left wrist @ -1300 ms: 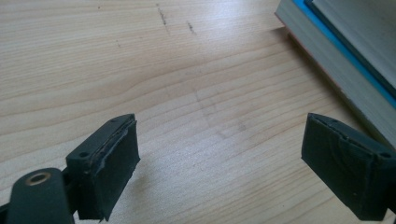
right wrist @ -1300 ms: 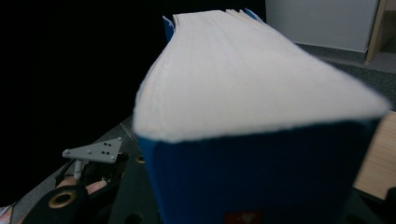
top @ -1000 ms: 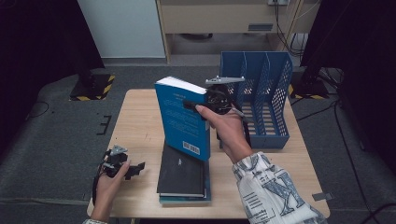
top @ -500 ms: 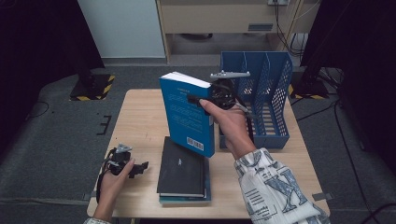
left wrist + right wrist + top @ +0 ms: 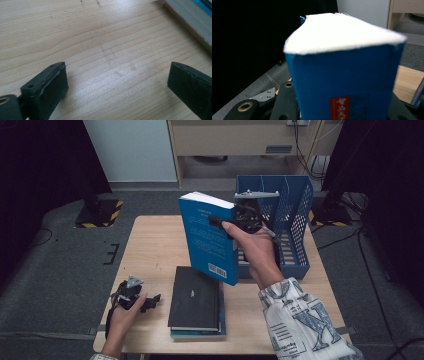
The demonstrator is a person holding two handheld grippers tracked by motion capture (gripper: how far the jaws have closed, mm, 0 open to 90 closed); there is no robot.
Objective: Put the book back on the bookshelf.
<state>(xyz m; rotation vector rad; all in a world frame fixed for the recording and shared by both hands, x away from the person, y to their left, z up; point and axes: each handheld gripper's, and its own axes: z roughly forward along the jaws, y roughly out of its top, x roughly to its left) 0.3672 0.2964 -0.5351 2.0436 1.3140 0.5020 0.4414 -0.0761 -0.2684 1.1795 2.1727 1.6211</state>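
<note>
Holding thick blue paperback book (image 5: 210, 240) upright, my right claw (image 5: 226, 223) pinching its spine, ready for blue plastic file rack (image 5: 292, 220); left claw (image 5: 150, 301) spread empty over table (image 5: 150, 240).

Blue book (image 5: 210, 240); black book (image 5: 195, 297); blue rack (image 5: 292, 225); patterned sleeve (image 5: 300, 325)

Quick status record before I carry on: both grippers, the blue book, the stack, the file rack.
right gripper: shut on the blue book, held upright above the table
left gripper: open, nothing between the jaws, which have just been opening; low over bare wood at the near left
stack of books: lying flat, black book on top, near edge
blue file rack: far right of the table, slots look empty
</note>
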